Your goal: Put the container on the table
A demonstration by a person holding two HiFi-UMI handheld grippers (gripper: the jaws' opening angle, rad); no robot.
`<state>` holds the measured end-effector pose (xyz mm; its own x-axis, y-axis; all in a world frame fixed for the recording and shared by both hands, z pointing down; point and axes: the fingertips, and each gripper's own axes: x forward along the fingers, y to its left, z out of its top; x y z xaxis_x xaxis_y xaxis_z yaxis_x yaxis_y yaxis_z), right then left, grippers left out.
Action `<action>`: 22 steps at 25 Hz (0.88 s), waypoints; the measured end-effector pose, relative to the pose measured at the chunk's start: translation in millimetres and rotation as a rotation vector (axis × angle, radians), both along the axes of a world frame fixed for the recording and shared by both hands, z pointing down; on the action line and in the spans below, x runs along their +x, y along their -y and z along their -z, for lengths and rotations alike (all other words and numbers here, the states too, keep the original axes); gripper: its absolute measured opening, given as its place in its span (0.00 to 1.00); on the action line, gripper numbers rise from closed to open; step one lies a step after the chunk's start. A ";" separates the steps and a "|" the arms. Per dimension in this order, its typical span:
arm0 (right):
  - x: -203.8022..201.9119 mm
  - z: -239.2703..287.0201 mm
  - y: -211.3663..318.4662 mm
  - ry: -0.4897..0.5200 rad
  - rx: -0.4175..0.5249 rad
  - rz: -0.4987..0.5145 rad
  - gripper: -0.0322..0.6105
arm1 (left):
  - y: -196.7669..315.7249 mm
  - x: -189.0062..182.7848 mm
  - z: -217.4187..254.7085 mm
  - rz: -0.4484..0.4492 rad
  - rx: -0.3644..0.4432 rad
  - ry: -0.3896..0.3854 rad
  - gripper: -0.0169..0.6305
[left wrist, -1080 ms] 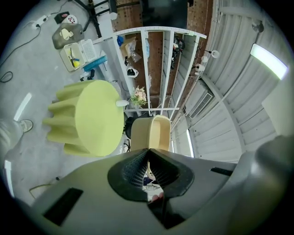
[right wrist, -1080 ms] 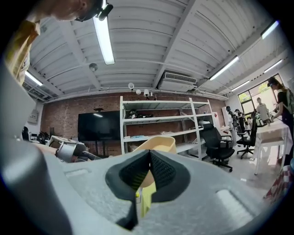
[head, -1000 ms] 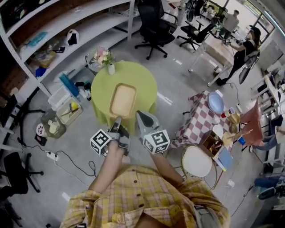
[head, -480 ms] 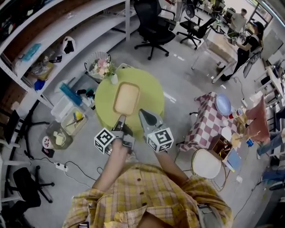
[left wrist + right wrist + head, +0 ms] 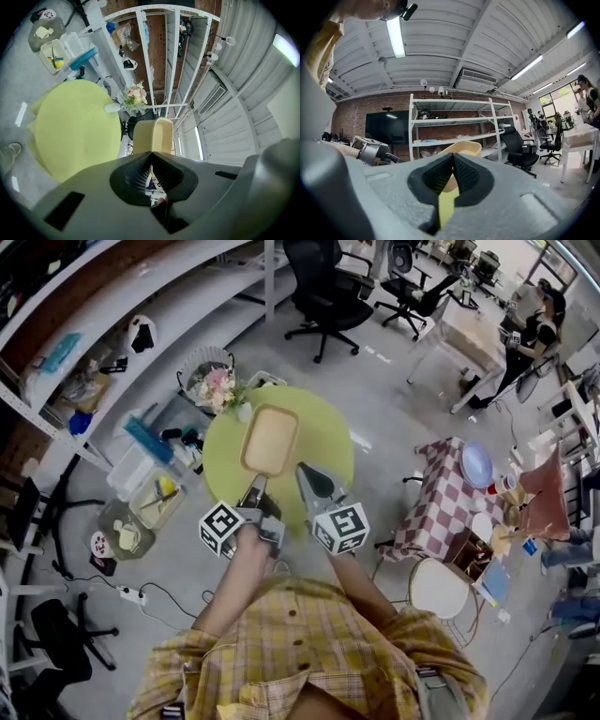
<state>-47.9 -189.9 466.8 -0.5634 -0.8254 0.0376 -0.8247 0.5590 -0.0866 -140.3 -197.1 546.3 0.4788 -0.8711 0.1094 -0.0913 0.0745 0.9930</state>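
A shallow tan container [image 5: 270, 439] hangs over the round table with the lime-green cloth [image 5: 323, 442], seen from above in the head view. My left gripper [image 5: 255, 486] is shut on its near rim, and my right gripper [image 5: 305, 470] is shut on the same rim just to the right. In the left gripper view the container [image 5: 152, 136] stands edge-on beyond the closed left gripper [image 5: 151, 154], with the green table [image 5: 75, 126] to its left. The right gripper view shows the container [image 5: 464, 147] past the closed right gripper [image 5: 452, 157]. Whether the container touches the cloth cannot be told.
A white vase of pink flowers [image 5: 220, 385] stands at the table's far left edge. Plastic bins [image 5: 141, 484] sit on the floor to the left, under white shelving [image 5: 141, 296]. A checkered table [image 5: 441, 493] and a white stool [image 5: 439, 589] are to the right; office chairs [image 5: 323, 287] beyond.
Both grippers and the container have moved forward, farther over the green table. The whole head view has shifted as the person stepped closer.
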 end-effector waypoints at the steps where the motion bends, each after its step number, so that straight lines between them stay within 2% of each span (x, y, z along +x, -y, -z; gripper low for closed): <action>1: 0.7 -1.5 3.2 -0.002 -0.002 -0.004 0.05 | 3.5 -0.6 -1.6 -0.001 -0.003 0.001 0.06; 9: 8.2 -6.6 19.7 -0.006 -0.015 -0.005 0.05 | 17.9 2.6 -11.3 0.001 -0.023 0.002 0.06; 22: 20.3 -16.6 48.1 -0.019 -0.029 0.062 0.05 | 36.2 16.5 -28.6 0.056 -0.074 0.026 0.06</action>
